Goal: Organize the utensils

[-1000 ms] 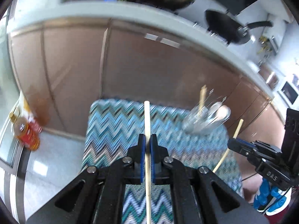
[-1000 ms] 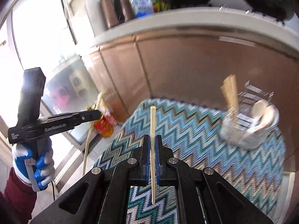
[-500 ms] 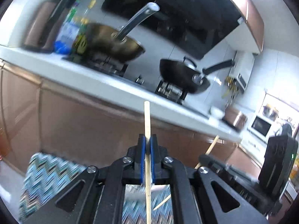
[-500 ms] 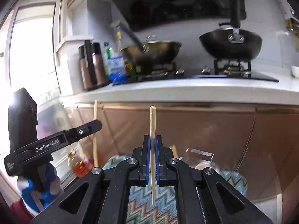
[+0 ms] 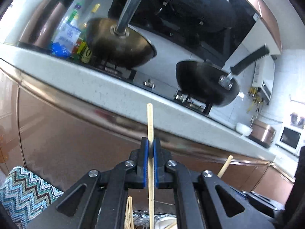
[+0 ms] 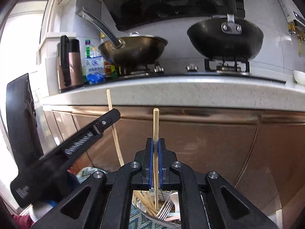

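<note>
Left gripper [image 5: 150, 143]: clenched on 1 chopstick [image 5: 150, 118], tip short of countertop edge [image 5: 114, 93]. Right gripper [image 6: 156, 143]: clenched on 1 bamboo chopstick [image 6: 155, 126]; utensil holder [image 6: 162, 212] below; cabinet front [image 6: 209, 143] ahead.

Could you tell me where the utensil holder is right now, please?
In the right wrist view, the utensil holder sits at bottom centre on the zigzag cloth, directly beneath the right gripper.
</note>
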Available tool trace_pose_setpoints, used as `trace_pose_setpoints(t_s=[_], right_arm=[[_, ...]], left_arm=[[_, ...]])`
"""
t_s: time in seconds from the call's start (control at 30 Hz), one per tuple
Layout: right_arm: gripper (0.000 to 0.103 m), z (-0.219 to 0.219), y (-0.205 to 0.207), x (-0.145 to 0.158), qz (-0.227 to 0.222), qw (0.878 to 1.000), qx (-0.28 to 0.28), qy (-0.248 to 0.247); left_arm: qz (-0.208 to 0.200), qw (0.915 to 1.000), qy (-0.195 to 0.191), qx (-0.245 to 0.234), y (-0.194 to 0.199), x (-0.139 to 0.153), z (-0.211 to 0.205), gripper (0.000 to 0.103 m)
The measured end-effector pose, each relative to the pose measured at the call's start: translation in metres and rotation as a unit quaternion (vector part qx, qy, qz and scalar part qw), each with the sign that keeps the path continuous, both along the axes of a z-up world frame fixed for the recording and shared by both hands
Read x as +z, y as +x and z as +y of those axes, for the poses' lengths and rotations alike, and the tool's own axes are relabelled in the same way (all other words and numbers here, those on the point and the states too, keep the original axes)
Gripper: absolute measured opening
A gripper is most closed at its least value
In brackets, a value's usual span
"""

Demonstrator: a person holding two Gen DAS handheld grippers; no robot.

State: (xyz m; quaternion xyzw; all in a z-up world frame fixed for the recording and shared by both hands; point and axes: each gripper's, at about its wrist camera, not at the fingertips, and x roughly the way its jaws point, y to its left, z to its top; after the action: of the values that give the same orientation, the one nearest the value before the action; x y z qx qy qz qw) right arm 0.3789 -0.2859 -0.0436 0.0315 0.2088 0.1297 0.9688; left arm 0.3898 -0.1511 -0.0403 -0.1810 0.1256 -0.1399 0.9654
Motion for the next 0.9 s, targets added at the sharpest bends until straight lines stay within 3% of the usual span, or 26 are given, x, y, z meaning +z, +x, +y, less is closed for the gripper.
trace_pose_setpoints(t_s=[0.13,0.2,0.27,0.47,0.77,0.9], right_arm=[[0.005,0.0,0.003,-0.016,0.014,1.0,-0.004,-0.007],[0.007,-0.001,0.002,-0.017,0.014,1.0,-0.006,-0.004],[0.015,-0.003,-0.002,-0.014,0.012,1.0,-0.011,-0.002],[0.021,-0.005,-0.032,0.011,-0.009,0.999,-0.03,0.006],[0.037,0.003,-0.105,0.053,-0.046,0.997,-0.064,0.001],[0.044,0.015,-0.147,0.068,-0.071,0.994,-0.081,-0.019]], left_arm=[[0.01,0.9998,0.014,0.001,0.007,-0.021,-0.007,0.009],[0.008,0.9998,0.017,0.002,0.004,-0.022,-0.006,0.024],[0.0,0.9998,0.019,0.004,-0.002,-0.017,-0.002,0.031],[-0.012,0.9993,0.032,0.017,-0.032,0.011,0.022,0.033],[-0.008,0.9974,0.058,0.042,-0.107,0.066,0.069,0.05],[-0.006,0.9953,0.079,0.056,-0.148,0.086,0.091,0.052]])
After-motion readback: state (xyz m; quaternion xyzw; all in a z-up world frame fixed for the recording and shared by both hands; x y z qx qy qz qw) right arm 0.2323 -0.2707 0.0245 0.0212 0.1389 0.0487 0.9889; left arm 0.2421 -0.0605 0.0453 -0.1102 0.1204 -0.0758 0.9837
